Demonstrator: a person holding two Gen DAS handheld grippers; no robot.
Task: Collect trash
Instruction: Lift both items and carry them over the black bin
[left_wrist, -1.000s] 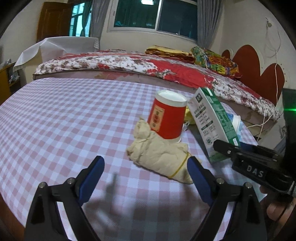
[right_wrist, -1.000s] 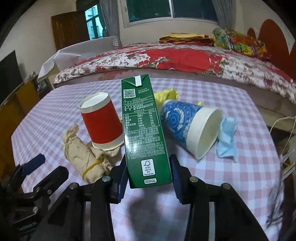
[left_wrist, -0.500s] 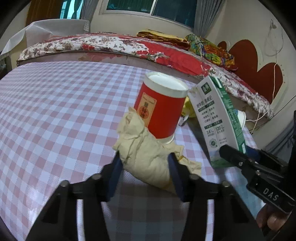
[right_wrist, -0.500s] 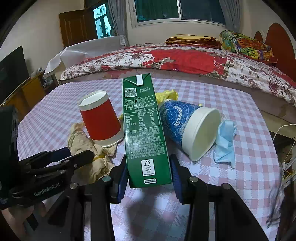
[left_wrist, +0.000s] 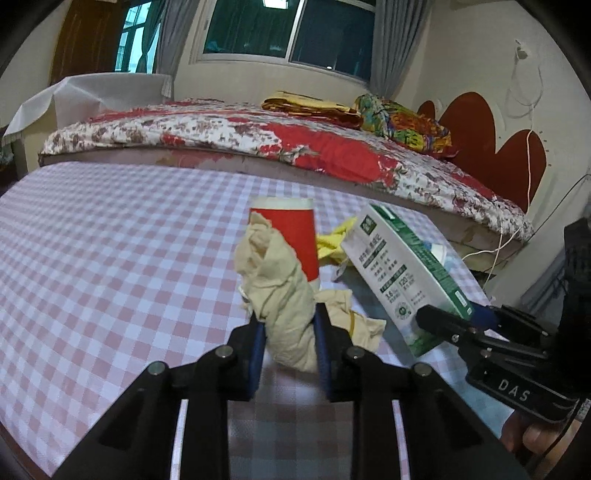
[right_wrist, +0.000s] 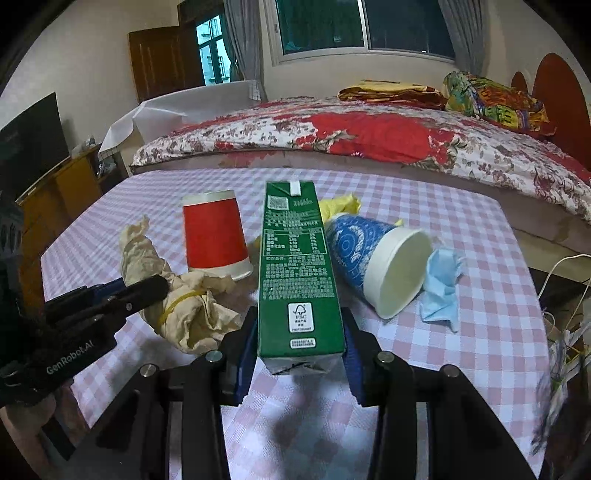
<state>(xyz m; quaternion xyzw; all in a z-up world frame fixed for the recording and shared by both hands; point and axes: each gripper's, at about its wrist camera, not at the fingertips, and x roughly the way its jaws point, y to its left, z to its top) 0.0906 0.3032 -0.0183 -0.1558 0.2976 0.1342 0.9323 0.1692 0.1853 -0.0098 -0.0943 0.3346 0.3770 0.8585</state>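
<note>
My left gripper (left_wrist: 289, 338) is shut on a crumpled beige paper bundle (left_wrist: 277, 291) with a yellow rubber band, tilted up off the checked table (left_wrist: 110, 258). It also shows in the right wrist view (right_wrist: 177, 299). My right gripper (right_wrist: 300, 345) is shut on a green milk carton (right_wrist: 297, 273), also seen in the left wrist view (left_wrist: 402, 273). An upside-down red paper cup (right_wrist: 216, 236) stands behind the bundle. A blue paper cup (right_wrist: 373, 262) lies on its side, right of the carton. A blue face mask (right_wrist: 441, 288) and yellow crumpled paper (right_wrist: 340, 205) lie near it.
A bed (right_wrist: 369, 136) with a red floral cover runs along the table's far edge. The table's right edge drops off near cables (right_wrist: 561, 266). A wooden cabinet (right_wrist: 55, 192) stands at the left.
My left gripper moved forward, shut on the beige bundle and raised its end. My right gripper stays shut on the carton, which now sits slightly higher and tilted back.
</note>
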